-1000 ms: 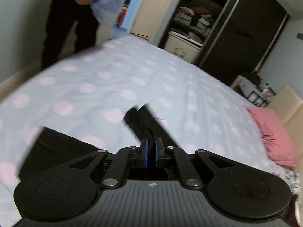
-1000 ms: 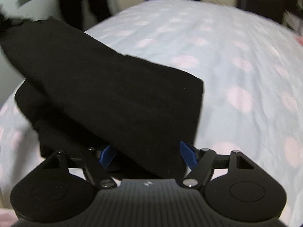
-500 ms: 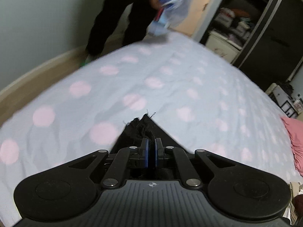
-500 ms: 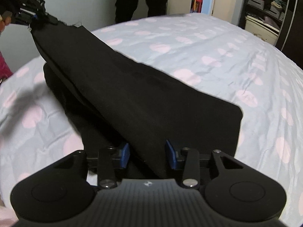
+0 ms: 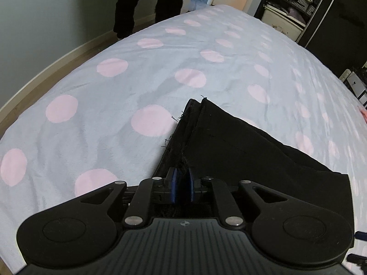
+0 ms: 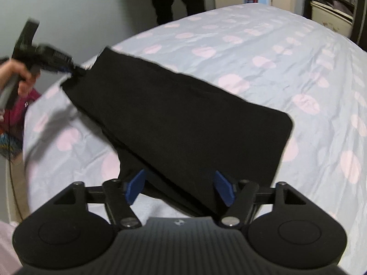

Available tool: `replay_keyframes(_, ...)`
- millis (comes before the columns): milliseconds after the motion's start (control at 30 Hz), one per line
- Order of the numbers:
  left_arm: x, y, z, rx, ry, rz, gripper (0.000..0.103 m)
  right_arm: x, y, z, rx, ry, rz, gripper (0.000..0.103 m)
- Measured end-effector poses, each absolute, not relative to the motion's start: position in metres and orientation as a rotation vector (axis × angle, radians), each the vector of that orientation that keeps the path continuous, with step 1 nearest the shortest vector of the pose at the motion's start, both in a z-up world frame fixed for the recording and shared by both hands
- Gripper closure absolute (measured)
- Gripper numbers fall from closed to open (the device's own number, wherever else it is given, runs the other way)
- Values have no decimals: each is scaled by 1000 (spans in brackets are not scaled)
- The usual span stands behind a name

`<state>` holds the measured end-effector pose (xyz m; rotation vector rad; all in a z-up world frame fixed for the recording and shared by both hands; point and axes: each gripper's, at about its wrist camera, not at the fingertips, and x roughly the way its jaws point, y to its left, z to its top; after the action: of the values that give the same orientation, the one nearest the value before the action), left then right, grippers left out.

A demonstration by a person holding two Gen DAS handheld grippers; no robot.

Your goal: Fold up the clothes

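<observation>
Half a second on, the right gripper (image 6: pixel 181 189) has sprung apart: its blue pads, which had been closing toward the near edge of the black garment (image 6: pixel 183 119), now stand wide to either side of it, and from the right wrist view they appear to touch nothing. The garment has meanwhile come down; what hung as a raised, slanting sheet now lies much flatter on the polka-dot bedsheet (image 6: pixel 286 52), its doubled layers showing along the near left edge. At the far end the left gripper (image 6: pixel 58 65) (motion-blurred, gripped by a hand (image 6: pixel 20 78)) has carried its corner down toward the bed.

Judged against the task, this looks like the close of one fold: the cloth is laid over itself in a long dark panel, the right side let go, the left not yet.

Seen from its own camera, the left gripper (image 5: pixel 182 188) is pinched narrow, its blue pads (image 5: pixel 174 183) nearly together with a frayed corner of the black garment (image 5: pixel 240 151) bunched between them. That corner rides a little above the bedsheet (image 5: pixel 114 123), while the rest of the cloth trails away to the right and rests on the bed. A second person's dark trouser legs (image 5: pixel 137 2) stand beyond the foot of the bed, well apart from the work.
</observation>
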<state>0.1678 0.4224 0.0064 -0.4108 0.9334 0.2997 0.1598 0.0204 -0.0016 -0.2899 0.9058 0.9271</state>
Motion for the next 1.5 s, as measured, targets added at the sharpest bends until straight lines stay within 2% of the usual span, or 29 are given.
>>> replay_keyframes(100,165,427,13,-414,893,274,76,177,4,3,-253,899,853,28)
replay_keyframes(167,167,429,18,-430,860,249,63,195,-6,-1,-204,917,777,28)
replay_keyframes(200,169,428,19,-443,847,235,54,205,-12,-5,-160,936,742,28)
replay_keyframes(300,183,424,16,-442,846,232,53,231,-22,-20,-25,1000,671,28)
replay_keyframes(433,201,418,-1,-419,876,249,58,258,-23,-45,79,1069,605,28)
replay_keyframes(500,207,416,-11,-393,898,266,62,266,-22,-58,94,1099,586,30)
replay_keyframes(667,219,420,-34,-400,920,289,62,281,-11,-86,69,1132,559,30)
replay_keyframes(767,226,420,-41,-394,925,297,62,289,-7,-90,58,1088,548,30)
replay_keyframes(833,229,421,-42,-399,926,301,61,301,-8,-90,106,1083,531,35)
replay_keyframes(900,231,425,-43,-413,926,299,61,314,-10,-92,170,1086,507,47)
replay_keyframes(967,232,426,-43,-422,922,303,60,327,-11,-95,228,1102,485,52)
replay_keyframes(1200,225,421,-31,-402,894,333,60,324,-9,-79,183,1121,483,55)
replay_keyframes(1367,206,416,-6,-347,838,353,61,277,-19,-41,31,1061,604,64)
replay_keyframes(1500,193,407,9,-326,851,331,61,239,-15,-35,-56,1092,711,65)
